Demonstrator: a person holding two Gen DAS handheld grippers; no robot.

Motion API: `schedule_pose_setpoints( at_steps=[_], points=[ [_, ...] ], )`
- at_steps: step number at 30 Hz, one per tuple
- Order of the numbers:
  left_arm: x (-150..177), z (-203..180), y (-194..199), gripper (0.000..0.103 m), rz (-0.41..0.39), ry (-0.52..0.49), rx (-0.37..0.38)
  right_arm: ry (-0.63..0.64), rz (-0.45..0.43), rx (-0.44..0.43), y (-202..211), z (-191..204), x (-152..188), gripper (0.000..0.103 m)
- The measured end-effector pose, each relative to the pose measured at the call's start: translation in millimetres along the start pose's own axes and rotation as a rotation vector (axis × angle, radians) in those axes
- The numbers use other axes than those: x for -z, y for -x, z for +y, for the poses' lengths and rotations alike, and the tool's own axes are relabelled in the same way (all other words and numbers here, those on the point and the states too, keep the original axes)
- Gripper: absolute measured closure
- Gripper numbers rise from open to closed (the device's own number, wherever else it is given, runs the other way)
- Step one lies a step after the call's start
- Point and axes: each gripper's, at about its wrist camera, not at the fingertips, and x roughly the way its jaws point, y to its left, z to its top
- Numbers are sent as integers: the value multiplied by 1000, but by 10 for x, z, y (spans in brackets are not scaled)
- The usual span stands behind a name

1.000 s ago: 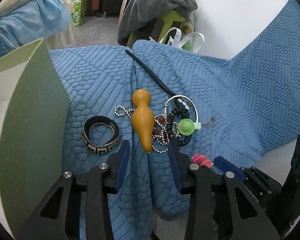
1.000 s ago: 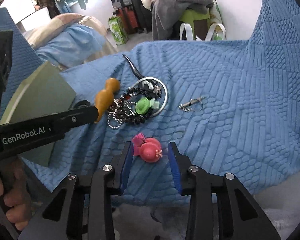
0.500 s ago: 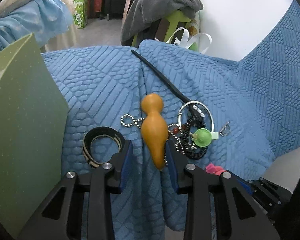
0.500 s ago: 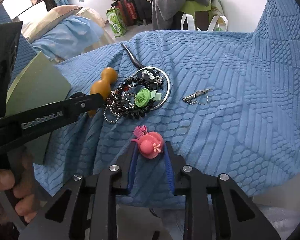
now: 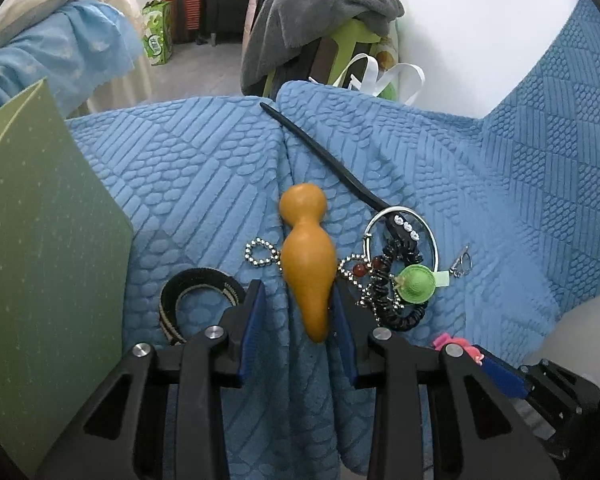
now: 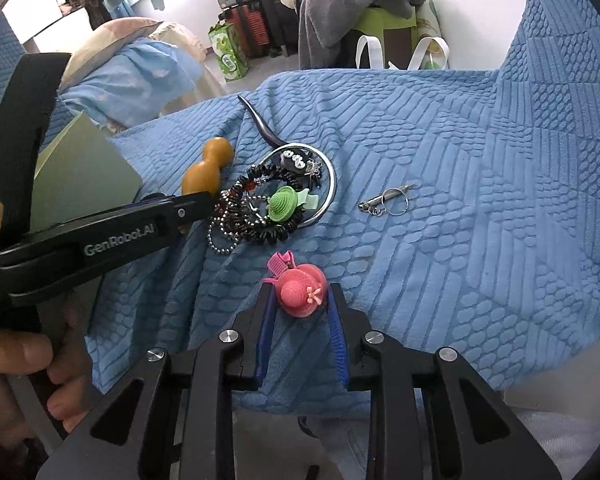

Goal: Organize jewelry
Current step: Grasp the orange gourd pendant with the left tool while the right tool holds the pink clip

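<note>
Left gripper (image 5: 298, 312) is down on the blue quilt (image 5: 204, 168), its fingers set narrowly either side of the orange gourd (image 5: 306, 264); the right pad touches the gourd's tapered end, while a gap shows on the left side, so no firm clamp can be called. The gourd lies lengthwise, bulb end pointing away. Just left of it sits a black woven bracelet (image 5: 198, 300), partly behind the left finger, and a bead chain (image 5: 260, 252) peeks out beside the gourd. To the right lies a tangle: silver bangle (image 5: 400, 240), black coil band (image 5: 400, 308), green hat clip (image 5: 416, 282) and a black hair stick (image 5: 324, 152) running away across the quilt. A green box (image 5: 48, 240) stands at far left.

Over on the right, the right gripper (image 6: 300, 300) has its fingers narrowed around the pink hat clip (image 6: 300, 288), both blue pads close against its brim. A small keyring (image 6: 388, 202) lies apart on the quilt, right of the bangle.
</note>
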Motion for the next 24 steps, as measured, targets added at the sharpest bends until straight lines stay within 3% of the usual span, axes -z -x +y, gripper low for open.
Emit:
schedule_pose_setpoints(
  at_steps=[4, 7, 11, 24],
  points=[
    [0, -28, -25, 68, -19, -15, -7, 1, -4, 1, 2, 5, -7, 80],
    [13, -8, -4, 77, -24, -7, 8, -5, -8, 0, 20, -1, -15, 80],
    [44, 12, 59, 77, -37, -3, 7, -7, -23, 12, 65, 19, -40, 80],
    [103, 93, 655, 80, -84, 11, 42, -31, -77, 51, 369, 130, -101, 80]
  ],
)
